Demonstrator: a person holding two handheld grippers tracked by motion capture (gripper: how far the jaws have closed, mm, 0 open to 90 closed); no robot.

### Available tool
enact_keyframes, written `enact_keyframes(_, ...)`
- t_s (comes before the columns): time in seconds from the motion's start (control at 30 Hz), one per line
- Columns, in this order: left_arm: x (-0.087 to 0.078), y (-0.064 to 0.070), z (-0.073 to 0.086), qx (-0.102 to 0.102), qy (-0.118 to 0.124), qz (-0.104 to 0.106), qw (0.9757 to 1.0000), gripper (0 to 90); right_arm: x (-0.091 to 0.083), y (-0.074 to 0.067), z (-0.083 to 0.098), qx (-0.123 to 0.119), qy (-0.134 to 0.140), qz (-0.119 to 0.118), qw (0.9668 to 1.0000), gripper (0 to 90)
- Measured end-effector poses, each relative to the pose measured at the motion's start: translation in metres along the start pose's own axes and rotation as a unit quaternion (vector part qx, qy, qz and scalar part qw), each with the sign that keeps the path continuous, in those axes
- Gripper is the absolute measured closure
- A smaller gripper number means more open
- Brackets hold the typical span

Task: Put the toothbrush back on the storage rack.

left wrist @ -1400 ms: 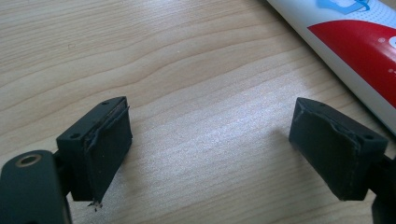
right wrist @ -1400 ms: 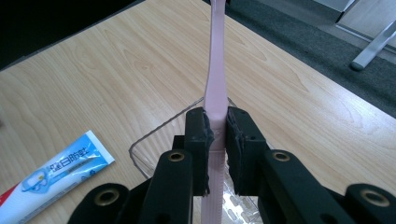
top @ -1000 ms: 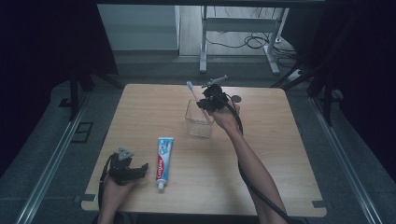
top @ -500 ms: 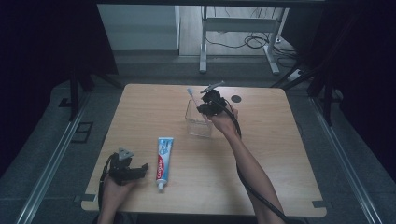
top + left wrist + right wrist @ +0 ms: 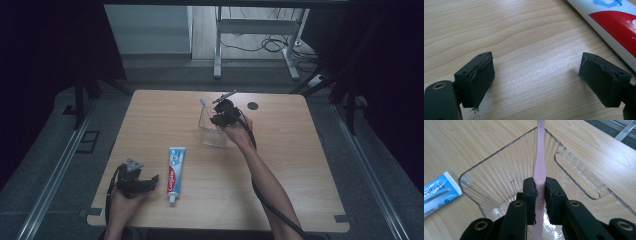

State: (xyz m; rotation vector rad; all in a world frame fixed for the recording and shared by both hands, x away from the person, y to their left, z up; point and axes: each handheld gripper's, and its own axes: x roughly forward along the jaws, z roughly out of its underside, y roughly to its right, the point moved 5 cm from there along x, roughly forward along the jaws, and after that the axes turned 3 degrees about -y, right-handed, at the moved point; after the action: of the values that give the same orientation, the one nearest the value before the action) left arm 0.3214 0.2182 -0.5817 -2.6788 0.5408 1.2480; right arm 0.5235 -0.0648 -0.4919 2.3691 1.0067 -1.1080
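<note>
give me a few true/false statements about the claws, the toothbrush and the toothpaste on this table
1. The right claw is shut on the pink toothbrush. True.
2. The toothbrush is held over the clear ribbed container. True.
3. The left claw grips the toothpaste tube. False: it is open over bare table, the tube beside it.
4. The toothpaste tube stands inside the container. False: it lies flat on the table.

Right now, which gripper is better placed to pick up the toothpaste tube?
Left. The left gripper sits open on the table right beside the toothpaste tube, empty. The right gripper is far off over the clear plastic cup, shut on a pink toothbrush.
</note>
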Motion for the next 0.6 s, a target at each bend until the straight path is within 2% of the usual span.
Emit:
enact_keyframes(0.4,0.0000,0.0001,0.0000,-0.001,0.000,0.000,1.0000,13.0,0.0012,0.0015,0.0029,0.000,-0.011,-0.005,0.9999,77.1)
enact_keyframes(0.6,0.0000,0.0001,0.0000,-0.001,0.000,0.000,1.0000,13.0,-0.0004,0.0005,0.0032,0.000,-0.010,-0.011,0.9999,73.6)
